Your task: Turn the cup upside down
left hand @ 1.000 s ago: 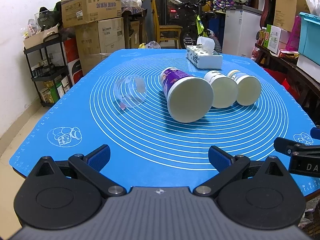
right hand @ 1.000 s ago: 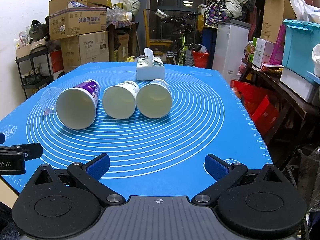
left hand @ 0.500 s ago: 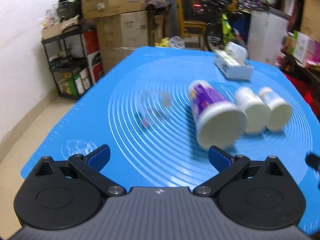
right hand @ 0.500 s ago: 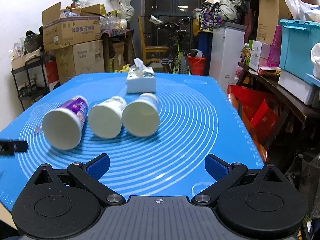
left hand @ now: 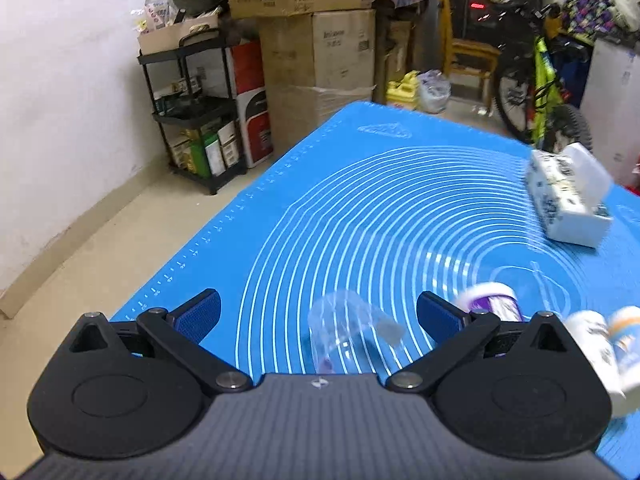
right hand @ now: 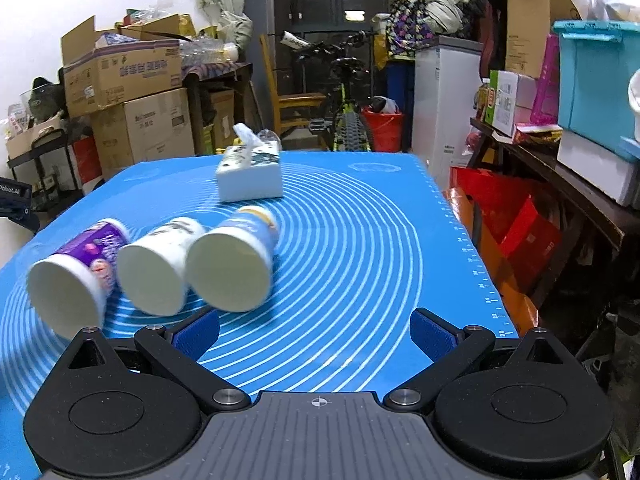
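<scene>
A clear plastic cup (left hand: 352, 332) lies on its side on the blue mat (left hand: 360, 208), between the open fingers of my left gripper (left hand: 318, 312), which has nothing in it. Three paper cups lie on their sides in a row: a purple one (right hand: 76, 276), a white one (right hand: 160, 268) and a blue-and-white one (right hand: 236, 264). They show at the right edge of the left wrist view, the purple one (left hand: 496, 300) nearest. My right gripper (right hand: 314, 330) is open and empty, just in front of the blue-and-white cup, slightly to its right.
A white tissue box (right hand: 250, 178) stands at the far middle of the mat, also in the left wrist view (left hand: 568, 200). Cardboard boxes (left hand: 316, 40) and a black shelf (left hand: 192, 120) stand past the table's left side. A bicycle (right hand: 344, 112) and storage bins (right hand: 596, 92) are behind and right.
My left gripper has moved forward and left so the clear cup now sits between its fingers. My right gripper has moved forward toward the paper cups.
</scene>
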`<state>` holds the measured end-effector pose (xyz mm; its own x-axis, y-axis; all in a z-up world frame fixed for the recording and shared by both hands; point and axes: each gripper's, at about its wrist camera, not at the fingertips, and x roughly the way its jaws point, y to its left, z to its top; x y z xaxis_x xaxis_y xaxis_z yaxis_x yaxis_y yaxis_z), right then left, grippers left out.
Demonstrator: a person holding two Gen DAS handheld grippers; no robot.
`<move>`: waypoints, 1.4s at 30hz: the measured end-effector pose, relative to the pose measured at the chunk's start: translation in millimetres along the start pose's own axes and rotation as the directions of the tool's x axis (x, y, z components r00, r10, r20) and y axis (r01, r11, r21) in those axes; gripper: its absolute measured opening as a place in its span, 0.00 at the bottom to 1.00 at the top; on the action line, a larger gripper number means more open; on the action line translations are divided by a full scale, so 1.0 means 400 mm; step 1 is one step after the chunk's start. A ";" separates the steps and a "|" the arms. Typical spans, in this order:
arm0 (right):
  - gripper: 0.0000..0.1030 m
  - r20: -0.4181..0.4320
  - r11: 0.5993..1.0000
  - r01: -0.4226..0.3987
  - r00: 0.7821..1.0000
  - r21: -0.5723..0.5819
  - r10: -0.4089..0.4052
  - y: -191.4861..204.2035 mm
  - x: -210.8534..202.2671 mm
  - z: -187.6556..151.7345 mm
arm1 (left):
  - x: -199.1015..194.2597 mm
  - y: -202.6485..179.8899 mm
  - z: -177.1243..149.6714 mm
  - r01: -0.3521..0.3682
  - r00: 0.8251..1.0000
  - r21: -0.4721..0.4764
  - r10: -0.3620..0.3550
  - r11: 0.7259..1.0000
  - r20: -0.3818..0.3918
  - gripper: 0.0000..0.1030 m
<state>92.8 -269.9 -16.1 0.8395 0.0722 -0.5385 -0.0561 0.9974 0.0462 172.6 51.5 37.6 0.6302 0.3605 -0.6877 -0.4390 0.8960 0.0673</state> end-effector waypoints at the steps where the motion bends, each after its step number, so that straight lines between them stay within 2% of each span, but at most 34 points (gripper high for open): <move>1: 0.98 -0.003 1.000 0.002 1.000 0.007 -0.002 -0.009 0.007 0.001 | 0.011 -0.002 0.004 -0.006 1.000 -0.008 0.006 1.000 -0.013 1.00; 8: 0.98 -0.008 1.000 -0.002 1.000 0.024 0.002 -0.048 0.036 0.010 | 0.086 -0.010 0.009 -0.037 0.994 -0.010 0.036 0.999 -0.101 0.99; 11: 0.98 -0.008 1.000 -0.008 1.000 0.025 0.008 -0.048 0.041 0.011 | 0.107 0.000 0.010 -0.028 0.991 -0.039 0.023 0.999 -0.133 0.99; 13: 0.98 -0.011 1.000 -0.012 1.000 0.026 0.013 -0.050 0.046 0.009 | 0.117 0.000 0.007 -0.020 0.988 -0.048 0.012 0.999 -0.153 0.89; 16: 0.98 -0.018 0.999 -0.017 1.000 0.030 0.018 -0.055 0.052 0.007 | 0.129 -0.005 0.005 0.014 0.982 -0.054 -0.024 0.998 -0.187 0.81; 18: 0.98 -0.019 0.999 -0.018 1.000 0.034 0.018 -0.058 0.052 0.005 | 0.126 -0.006 0.002 0.028 0.981 -0.061 -0.039 0.998 -0.189 0.64; 19: 0.98 -0.018 0.999 -0.017 1.000 0.036 0.018 -0.059 0.052 0.005 | 0.124 -0.006 0.002 0.039 0.981 -0.065 -0.051 0.997 -0.189 0.60; 27: 0.98 -0.011 0.999 -0.019 1.000 0.038 0.019 -0.052 0.042 0.007 | 0.109 0.010 -0.010 0.052 0.983 -0.052 -0.060 0.997 -0.176 0.58; 31: 0.98 -0.010 0.999 -0.025 1.000 0.034 0.025 -0.041 0.030 0.006 | 0.047 0.025 -0.027 0.092 0.986 -0.020 -0.093 0.996 -0.138 0.58; 34: 0.98 -0.006 0.999 -0.030 1.000 0.030 0.030 -0.035 0.015 0.007 | -0.031 0.036 -0.053 0.149 0.984 0.009 -0.147 0.989 -0.102 0.58; 39: 0.98 -0.006 0.999 -0.041 0.999 0.026 0.042 -0.022 -0.016 0.001 | -0.151 0.014 -0.113 0.252 0.967 0.105 -0.245 0.962 -0.074 0.58; 42: 0.98 -0.016 0.999 -0.047 0.999 0.025 0.047 -0.013 -0.033 -0.010 | -0.196 -0.023 -0.154 0.315 0.949 0.153 -0.305 0.937 -0.084 0.58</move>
<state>79.8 -276.0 -12.4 0.8271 0.1194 -0.5492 -0.0819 0.9924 0.0924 87.8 -1.1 46.2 0.6781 0.0465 -0.7335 -0.1147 0.9925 -0.0431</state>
